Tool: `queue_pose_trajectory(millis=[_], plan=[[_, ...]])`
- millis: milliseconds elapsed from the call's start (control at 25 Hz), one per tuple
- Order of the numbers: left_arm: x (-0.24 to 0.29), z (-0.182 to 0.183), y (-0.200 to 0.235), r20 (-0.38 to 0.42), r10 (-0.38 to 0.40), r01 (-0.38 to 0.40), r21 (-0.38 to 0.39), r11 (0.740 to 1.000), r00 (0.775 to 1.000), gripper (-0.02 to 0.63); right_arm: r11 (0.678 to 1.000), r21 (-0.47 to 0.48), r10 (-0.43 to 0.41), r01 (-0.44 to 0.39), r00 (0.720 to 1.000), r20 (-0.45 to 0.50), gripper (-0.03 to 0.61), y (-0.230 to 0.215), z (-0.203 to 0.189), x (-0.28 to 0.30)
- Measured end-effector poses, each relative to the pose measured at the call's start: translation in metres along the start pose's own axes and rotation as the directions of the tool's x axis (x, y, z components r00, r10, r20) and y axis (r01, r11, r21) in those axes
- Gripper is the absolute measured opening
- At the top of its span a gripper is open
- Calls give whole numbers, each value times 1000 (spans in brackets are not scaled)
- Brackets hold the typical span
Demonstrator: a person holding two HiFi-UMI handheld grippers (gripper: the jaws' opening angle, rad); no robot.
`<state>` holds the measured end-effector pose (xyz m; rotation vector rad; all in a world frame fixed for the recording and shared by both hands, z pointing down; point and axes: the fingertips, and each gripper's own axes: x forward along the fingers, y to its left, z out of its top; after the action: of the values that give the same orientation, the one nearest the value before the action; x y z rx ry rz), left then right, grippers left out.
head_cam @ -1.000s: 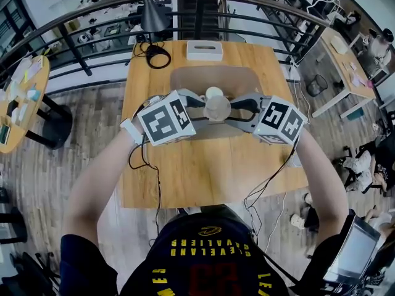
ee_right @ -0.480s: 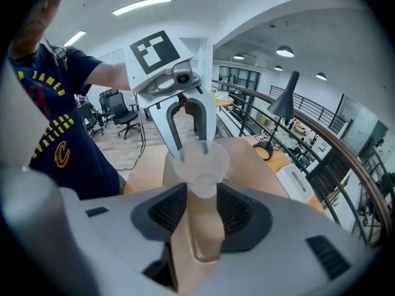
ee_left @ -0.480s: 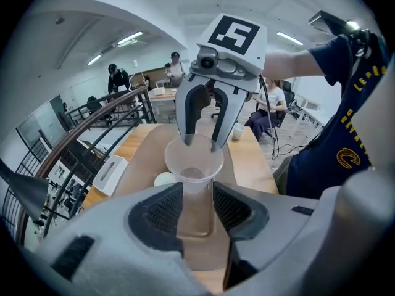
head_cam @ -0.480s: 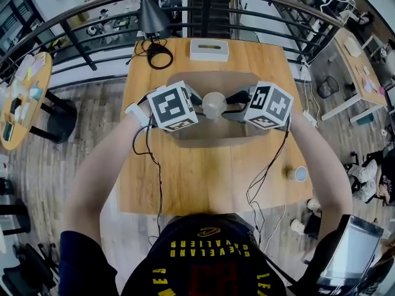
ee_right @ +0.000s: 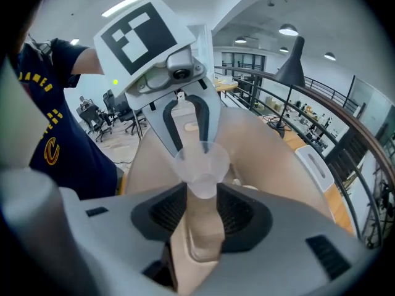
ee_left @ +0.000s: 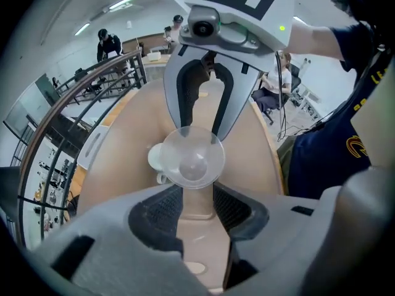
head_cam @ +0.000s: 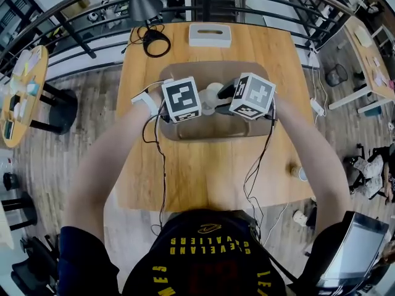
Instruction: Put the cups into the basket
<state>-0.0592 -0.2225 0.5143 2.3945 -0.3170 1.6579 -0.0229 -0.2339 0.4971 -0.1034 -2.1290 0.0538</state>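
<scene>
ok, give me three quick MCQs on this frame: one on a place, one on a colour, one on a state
1. Where is the white cup?
A. in the basket
B. on the floor
C. between a gripper's jaws

2. What colour is the basket?
A. blue
B. beige
C. black

3. What state is the clear cup in?
A. lying loose on its side
B. gripped by the left gripper and the right gripper
C. stacked inside the white cup

Answers:
1 A, the left gripper view shows it resting on the basket's floor.
2 B, its walls read pale tan in all views.
3 B, each gripper view shows its own jaws closed on the cup.
</scene>
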Motion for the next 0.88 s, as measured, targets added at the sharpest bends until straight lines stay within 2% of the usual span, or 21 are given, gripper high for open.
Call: queue_pose_trajectory(millis=[200, 400, 680, 880], plan=[[24, -7, 5, -91, -29, 29, 8, 1000, 995, 155, 999, -14, 34, -35, 996, -78, 155, -7, -19, 26], [49, -15, 5, -178, -55, 61, 29, 998, 982, 155, 1000, -9, 22, -23, 989, -145, 155, -14, -38, 43], [83, -26, 4, -218, -94, 97, 0, 995, 971, 154, 999, 25, 49, -45, 984, -172, 155, -14, -59, 71], [103, -40, -1, -273, -128, 131, -8, 991, 953, 155, 998, 19, 58, -56, 977, -204, 156, -11, -69, 91]])
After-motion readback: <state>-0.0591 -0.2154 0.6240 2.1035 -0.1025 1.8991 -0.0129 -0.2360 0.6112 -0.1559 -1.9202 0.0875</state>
